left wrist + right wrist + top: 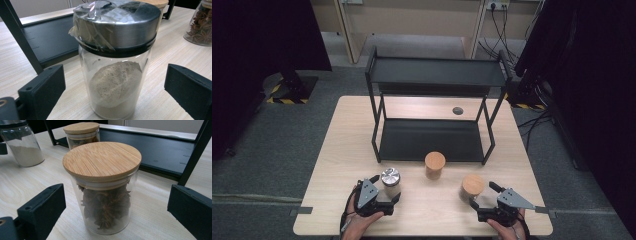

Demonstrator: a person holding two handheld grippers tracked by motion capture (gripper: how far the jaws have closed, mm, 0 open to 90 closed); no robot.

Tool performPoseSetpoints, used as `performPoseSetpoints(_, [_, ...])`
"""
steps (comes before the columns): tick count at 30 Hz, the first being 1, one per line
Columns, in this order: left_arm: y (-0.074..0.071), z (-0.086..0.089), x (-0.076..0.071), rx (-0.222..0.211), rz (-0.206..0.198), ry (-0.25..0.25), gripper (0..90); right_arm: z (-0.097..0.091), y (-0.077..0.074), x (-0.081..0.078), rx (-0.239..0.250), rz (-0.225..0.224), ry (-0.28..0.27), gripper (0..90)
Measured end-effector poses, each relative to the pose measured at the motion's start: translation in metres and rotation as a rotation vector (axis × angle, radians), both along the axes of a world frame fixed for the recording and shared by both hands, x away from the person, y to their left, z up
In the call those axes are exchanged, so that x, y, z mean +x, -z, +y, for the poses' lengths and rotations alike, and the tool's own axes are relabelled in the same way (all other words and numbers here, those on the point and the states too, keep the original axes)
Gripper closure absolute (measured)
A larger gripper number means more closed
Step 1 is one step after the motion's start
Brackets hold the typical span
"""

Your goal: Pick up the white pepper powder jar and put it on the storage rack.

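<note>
Left gripper point(386, 192): jaws spread wide, one on each side of the metal-lidded jar point(390, 182). In the left gripper view, clear gaps separate both jaws from the glass; nothing is grasped. This jar point(115, 67) stands upright on the table point(342, 165) near its front edge, holds pale powder, and has clear film over its lid.

Right gripper point(484, 196): jaws likewise released, flanking the wooden-lidded jar point(472, 187) without contact. This jar point(105, 192) stands upright at the front right of the table and contains star anise.

Farther back, a second wooden-lidded jar point(435, 165) stands between the two, just in front of the black rack point(432, 72). The rack's lower shelf point(432, 140) rests on the table, with an upper shelf above it.
</note>
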State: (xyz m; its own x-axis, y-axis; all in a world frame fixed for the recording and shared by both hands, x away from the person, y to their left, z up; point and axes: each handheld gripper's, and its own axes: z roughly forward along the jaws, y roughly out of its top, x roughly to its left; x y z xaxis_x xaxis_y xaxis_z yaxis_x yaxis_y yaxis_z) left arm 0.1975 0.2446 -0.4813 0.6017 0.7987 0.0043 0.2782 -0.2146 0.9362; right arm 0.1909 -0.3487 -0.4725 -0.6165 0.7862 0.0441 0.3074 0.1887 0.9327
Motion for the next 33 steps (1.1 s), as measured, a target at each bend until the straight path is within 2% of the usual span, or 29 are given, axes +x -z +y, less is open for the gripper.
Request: performPoseSetpoints(33, [0.001, 0.0001, 0.0, -0.003, -0.008, 0.001, 2.3, 0.0011, -0.0004, 0.0004, -0.001, 0.003, 0.006, 1.9])
